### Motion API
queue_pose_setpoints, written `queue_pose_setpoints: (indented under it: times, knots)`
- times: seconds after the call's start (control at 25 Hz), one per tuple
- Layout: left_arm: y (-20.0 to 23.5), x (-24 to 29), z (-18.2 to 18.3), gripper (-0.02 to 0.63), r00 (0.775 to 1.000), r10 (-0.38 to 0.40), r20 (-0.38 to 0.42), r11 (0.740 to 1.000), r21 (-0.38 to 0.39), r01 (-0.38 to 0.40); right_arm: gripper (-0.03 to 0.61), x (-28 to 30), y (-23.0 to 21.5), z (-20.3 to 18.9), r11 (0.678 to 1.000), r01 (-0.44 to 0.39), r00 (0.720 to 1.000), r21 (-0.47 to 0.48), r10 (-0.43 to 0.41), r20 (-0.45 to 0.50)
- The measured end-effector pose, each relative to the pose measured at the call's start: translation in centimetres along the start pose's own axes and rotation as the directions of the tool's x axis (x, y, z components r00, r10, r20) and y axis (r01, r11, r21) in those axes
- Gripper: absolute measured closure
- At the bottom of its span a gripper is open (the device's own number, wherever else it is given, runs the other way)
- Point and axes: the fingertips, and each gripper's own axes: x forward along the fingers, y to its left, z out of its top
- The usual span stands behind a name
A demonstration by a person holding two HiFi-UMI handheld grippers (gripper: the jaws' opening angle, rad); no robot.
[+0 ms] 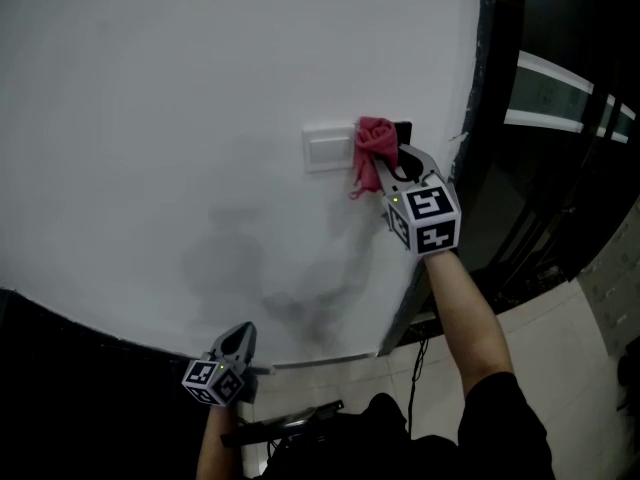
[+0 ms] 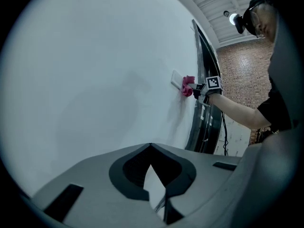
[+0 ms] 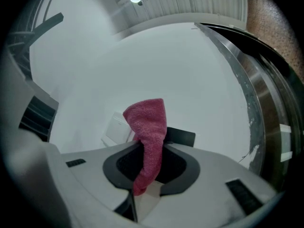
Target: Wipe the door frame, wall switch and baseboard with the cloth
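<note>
**Cloth at the wall switch, held in the right gripper**

Head view: the right gripper [image 1: 388, 168] pinches a pink cloth [image 1: 373, 148]. The cloth's bunched end covers the right edge of the white wall switch [image 1: 326, 149]. A dark plate [image 1: 404, 130] just right of the switch is mostly hidden behind the cloth. The dark door frame [image 1: 488, 98] runs close by on the right. The left gripper [image 1: 240, 336] hangs low near the foot of the white wall [image 1: 180, 98], well apart from the switch.

Left gripper view: its jaws are pressed together, tip to tip. Far off, the cloth [image 2: 187, 86] is small against the wall beside the door frame [image 2: 205, 75].

Right gripper view: the jaws clamp the cloth [image 3: 148, 127], which stands up between them and blocks part of the switch [image 3: 115, 128] and the dark plate [image 3: 183, 136]. Whether the cloth presses on the switch is unclear.
</note>
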Motion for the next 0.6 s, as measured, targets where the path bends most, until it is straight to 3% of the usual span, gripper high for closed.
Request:
queue_pose_setpoints:
  times: [0.6]
  knots:
    - [-0.6,1.4,-1.1,0.623,1.000,-0.013,-0.022,1.000,-0.002,0.013,0.496,-1.5,-4.3,-1.6,0.998,0.058,0.998,0.022,-0.058,-0.020]
